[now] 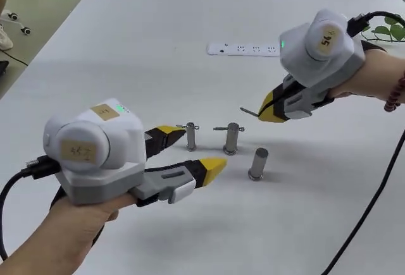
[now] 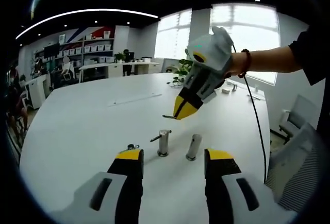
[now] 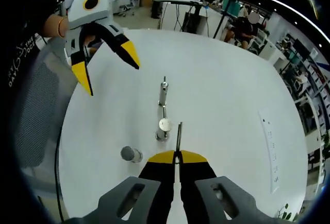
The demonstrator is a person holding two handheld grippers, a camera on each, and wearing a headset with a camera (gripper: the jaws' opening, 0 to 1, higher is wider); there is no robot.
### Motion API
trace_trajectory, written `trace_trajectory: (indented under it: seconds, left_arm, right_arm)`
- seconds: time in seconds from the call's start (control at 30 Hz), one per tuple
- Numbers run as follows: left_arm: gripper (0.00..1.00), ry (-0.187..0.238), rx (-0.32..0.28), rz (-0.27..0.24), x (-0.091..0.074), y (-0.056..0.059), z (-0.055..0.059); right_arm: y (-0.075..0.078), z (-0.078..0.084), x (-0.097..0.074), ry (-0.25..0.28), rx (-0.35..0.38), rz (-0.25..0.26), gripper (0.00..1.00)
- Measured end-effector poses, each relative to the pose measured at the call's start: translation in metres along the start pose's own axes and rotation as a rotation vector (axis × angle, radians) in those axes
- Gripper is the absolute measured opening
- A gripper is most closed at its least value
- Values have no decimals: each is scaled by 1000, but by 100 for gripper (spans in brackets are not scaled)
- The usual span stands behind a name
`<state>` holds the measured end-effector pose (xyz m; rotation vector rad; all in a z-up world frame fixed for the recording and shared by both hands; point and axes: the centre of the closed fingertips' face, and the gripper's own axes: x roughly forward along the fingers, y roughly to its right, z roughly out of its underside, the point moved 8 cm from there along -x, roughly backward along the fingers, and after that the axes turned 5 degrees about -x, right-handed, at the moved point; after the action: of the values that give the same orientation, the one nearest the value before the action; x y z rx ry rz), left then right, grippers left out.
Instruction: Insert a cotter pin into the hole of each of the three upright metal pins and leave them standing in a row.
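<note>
Right tool (image 1: 264, 113) pinches a cotter pin (image 1: 249, 111), centre right, above three upright pins (image 1: 231, 139) mid-frame; two seem already pinned. Left tool (image 1: 197, 148) gapes wide, lower left. Bare surface (image 1: 126, 47) all round; power strip (image 1: 243, 49) top centre.

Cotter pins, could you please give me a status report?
Left claw open. Right claw shut on a cotter pin. Two metal pins fitted, third pin bare.
</note>
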<state>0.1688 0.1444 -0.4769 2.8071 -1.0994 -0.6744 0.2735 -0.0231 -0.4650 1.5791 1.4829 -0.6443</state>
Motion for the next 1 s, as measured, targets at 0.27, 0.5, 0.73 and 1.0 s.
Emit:
trace_trajectory:
  seconds: [0.27, 0.5, 0.73, 1.0]
  left_arm:
    - [34, -16, -16, 28, 2, 9, -1]
    - [29, -4, -61, 57, 3, 15, -5]
    - [19, 2, -104, 57, 4, 19, -6]
    - [15, -3, -136, 83, 6, 26, -5]
  right_arm:
    - [-23, -17, -10, 60, -74, -17, 0]
    - [-43, -30, -14, 112, -145, -23, 0]
    - [-51, -33, -11, 143, -171, -45, 0]
    - [-60, -39, -9, 179, -214, -63, 0]
